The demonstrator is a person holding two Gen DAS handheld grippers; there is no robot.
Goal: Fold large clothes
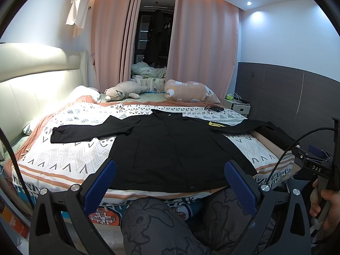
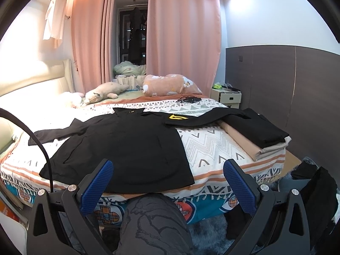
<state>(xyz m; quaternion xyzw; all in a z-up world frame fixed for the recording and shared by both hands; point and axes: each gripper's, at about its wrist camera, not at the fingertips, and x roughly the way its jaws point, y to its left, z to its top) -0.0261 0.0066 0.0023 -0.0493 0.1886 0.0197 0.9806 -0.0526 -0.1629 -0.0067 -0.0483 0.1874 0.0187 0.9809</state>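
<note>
**Both grippers spread wide, black jacket flat on the bed**

Your left gripper [image 1: 170,176] is held back from the foot of the bed [image 1: 70,155], its blue pads [image 1: 99,187] spread wide with nothing between them. Your right gripper [image 2: 167,176] is the same — blue pads [image 2: 239,188] far apart, gripping nothing, short of the mattress edge.

The black jacket [image 1: 170,148] lies spread flat on the patterned bedspread [image 2: 212,144], hem toward you and collar toward the far side. One sleeve [image 1: 89,132] stretches out toward the headboard side; the other sleeve [image 2: 204,118], carrying a yellow emblem [image 2: 177,117], reaches the opposite way, and its end rests on a folded stack at the bed's right edge. That stack is a black folded garment [image 2: 261,128] on top of a tan folded cloth [image 2: 244,145].

Your knees, in grey printed trousers [image 1: 155,223], sit just in front of the bed, below the jacket's hem. In the left wrist view your right hand [image 1: 325,208] shows at the frame's edge, wrapped around the other tool's handle.

At the far end of the bed lie a plush toy [image 1: 123,91] and a pink pillow [image 1: 189,91], well apart from the jacket.
</note>
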